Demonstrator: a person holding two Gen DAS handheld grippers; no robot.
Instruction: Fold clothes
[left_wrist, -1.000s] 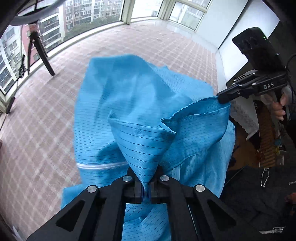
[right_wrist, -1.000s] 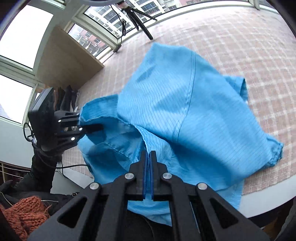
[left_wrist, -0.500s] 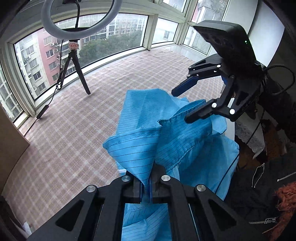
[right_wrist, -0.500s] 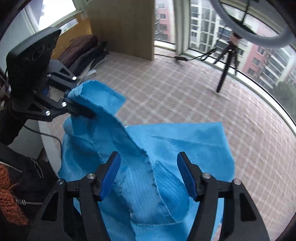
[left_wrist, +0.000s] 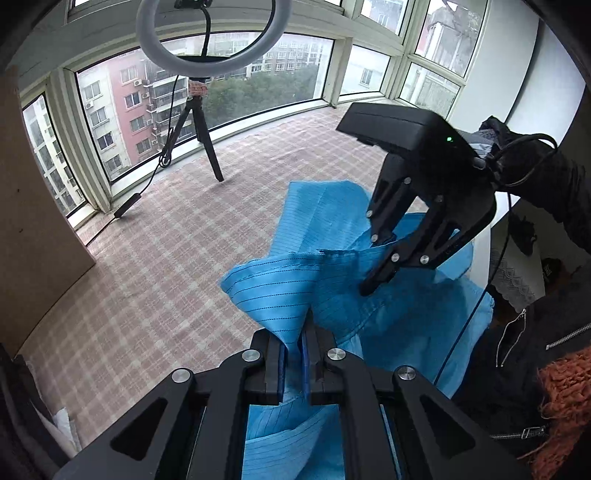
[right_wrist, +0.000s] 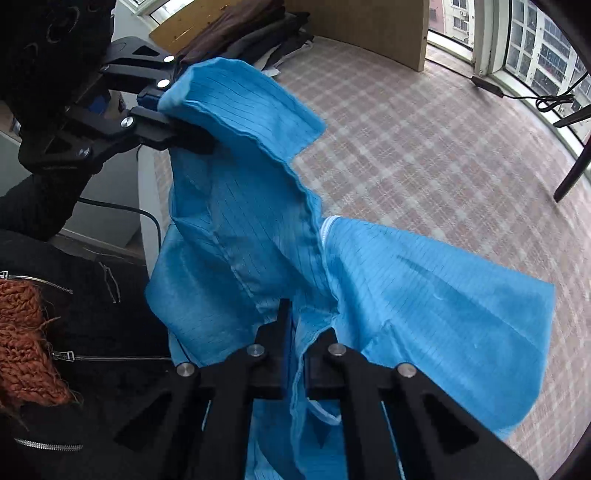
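A blue pinstriped garment (left_wrist: 332, 280) with a white zipper is lifted off the checked tablecloth (left_wrist: 155, 258). My left gripper (left_wrist: 293, 343) is shut on a fold of its hem. In the left wrist view my right gripper (left_wrist: 373, 273) reaches into the cloth from the right. In the right wrist view the garment (right_wrist: 424, 295) hangs between the right gripper's (right_wrist: 295, 332) narrowly parted jaws, which pinch the edge near the zipper. The left gripper (right_wrist: 177, 122) holds the raised corner at upper left.
A ring light on a tripod (left_wrist: 205, 122) stands at the table's far side by the windows. A wooden board (right_wrist: 354, 29) and a pile of dark clothes (right_wrist: 251, 29) lie at the left end. The person's black jacket (right_wrist: 92, 332) is close below.
The right gripper, open half a second ago, has closed on the garment's edge nearer the left gripper. Both grippers have lifted the cloth higher off the table.
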